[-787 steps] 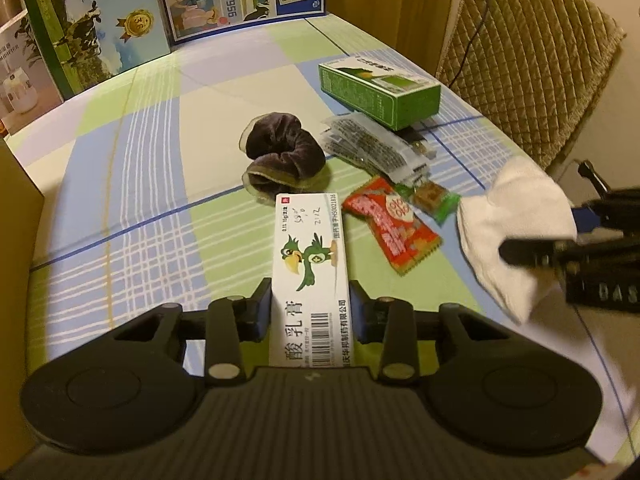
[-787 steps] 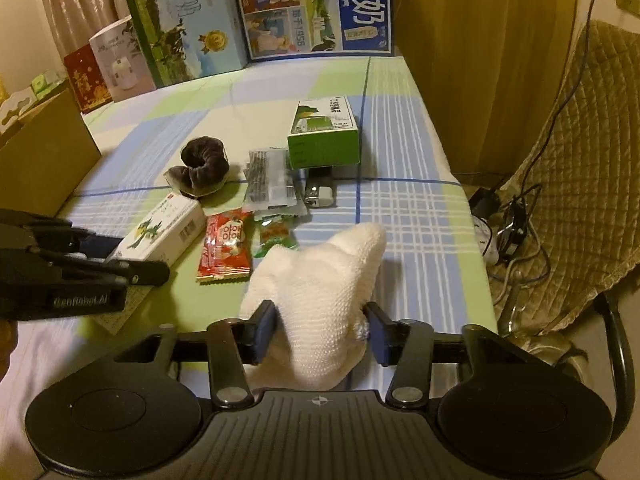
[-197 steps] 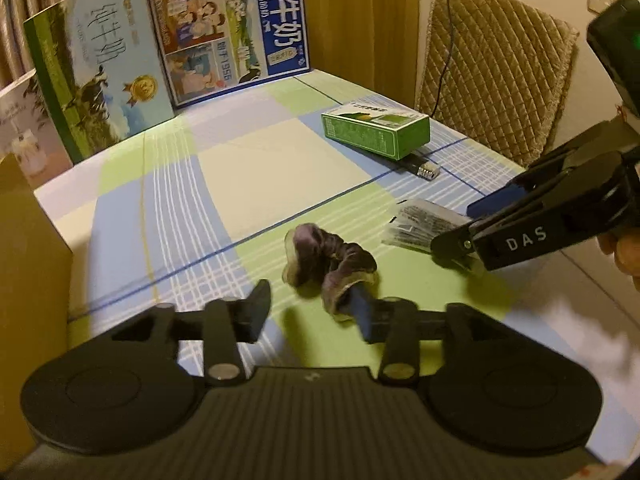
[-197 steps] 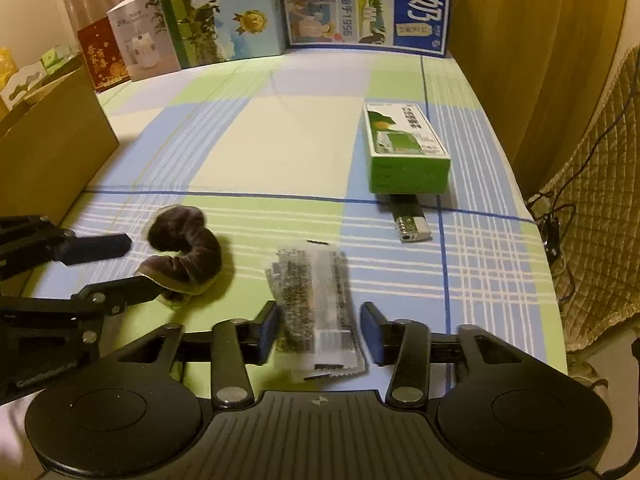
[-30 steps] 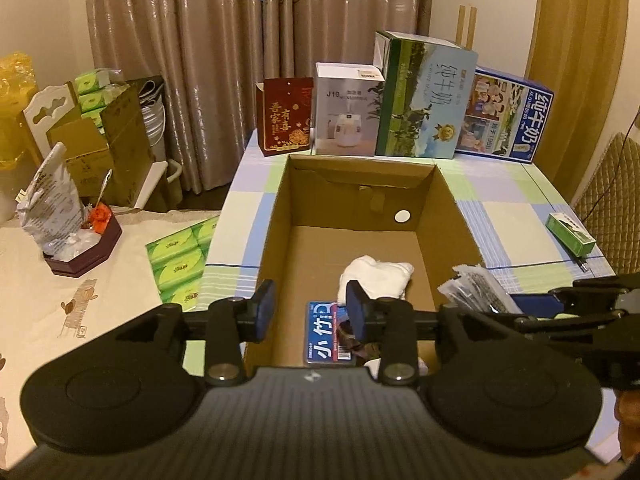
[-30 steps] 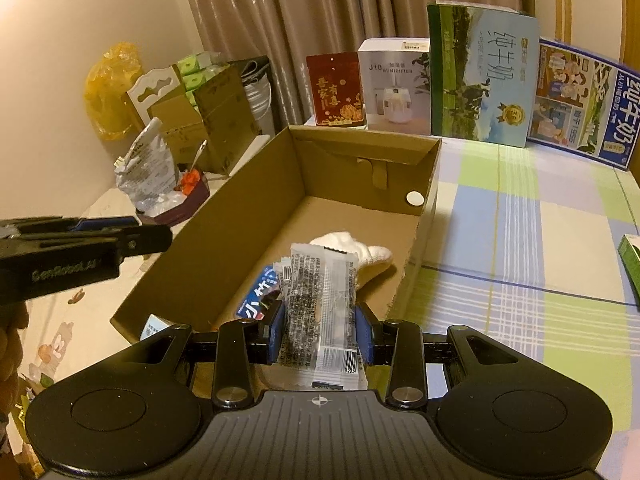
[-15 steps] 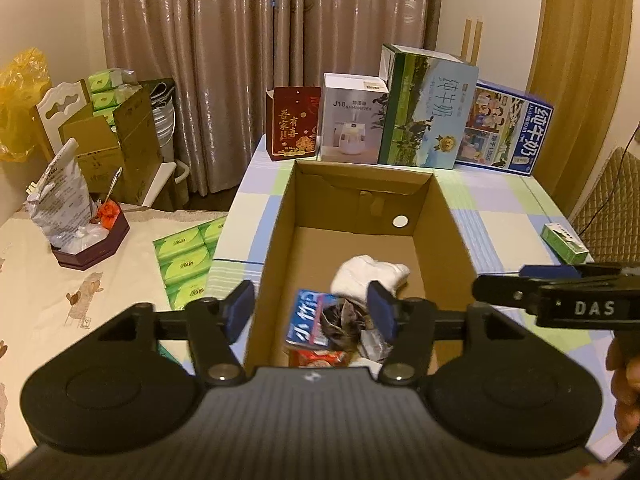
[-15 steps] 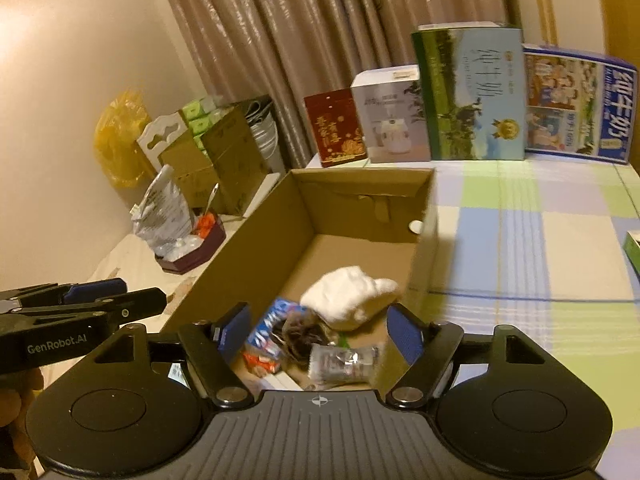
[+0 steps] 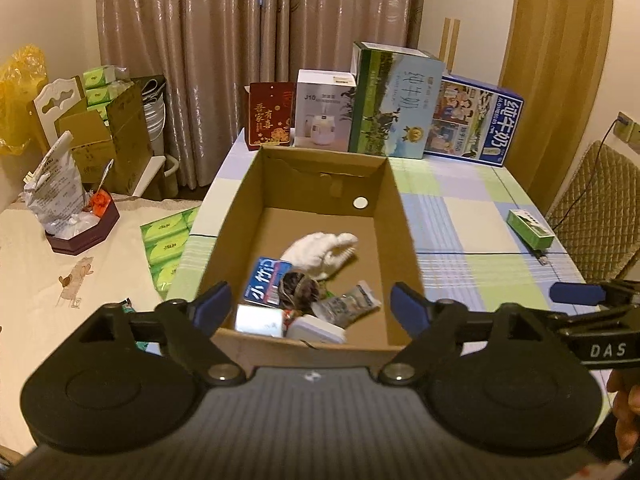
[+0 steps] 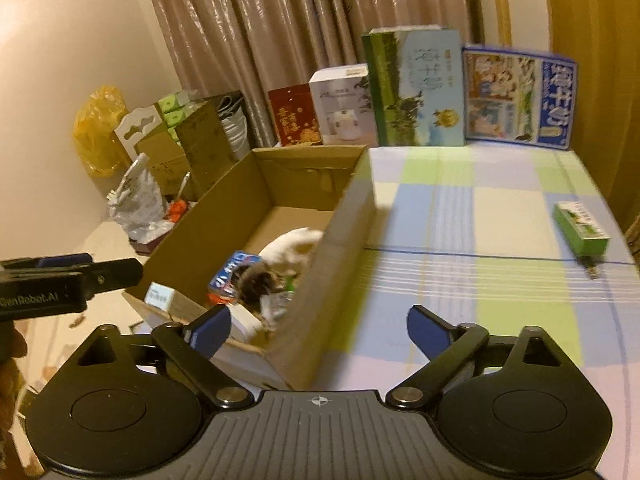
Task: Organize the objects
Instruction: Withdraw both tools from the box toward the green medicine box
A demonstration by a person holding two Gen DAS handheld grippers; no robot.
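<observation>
Checked tablecloth (image 10: 500, 216) in blue, green and cream, backed by a row of upright cartons at twelve o'clock. At its left edge, an open cardboard box (image 9: 396, 216), long axis running toward twelve o'clock, already loaded at its near end: white cloth (image 9: 320, 250), blue-labelled packet (image 9: 266, 280), dark scrunchie (image 9: 298, 286), clear sachet pack (image 9: 346, 306), small white boxes against the near wall. Still out on the cloth, well apart from the box: a green carton (image 10: 582, 232) at about two o'clock from the right gripper (image 10: 318, 330), long axis pointing roughly toward eleven o'clock, with a small dark item, too small to identify, just beside its near end. Right gripper over the box's right wall, jaws opening wide, nothing between the pads. Left gripper (image 9: 310, 306) over the box's near end, jaws likewise opening, nothing held, box contents merely visible in the gap. Judged from this layout: both drops done, green carton next in line. Right hand the nearer one, on the carton's side of the box; left hand separated from it by the full width of the box. Likely need: swing toward two o'clock, then a turn of the wrist to close across the carton's short sides.
</observation>
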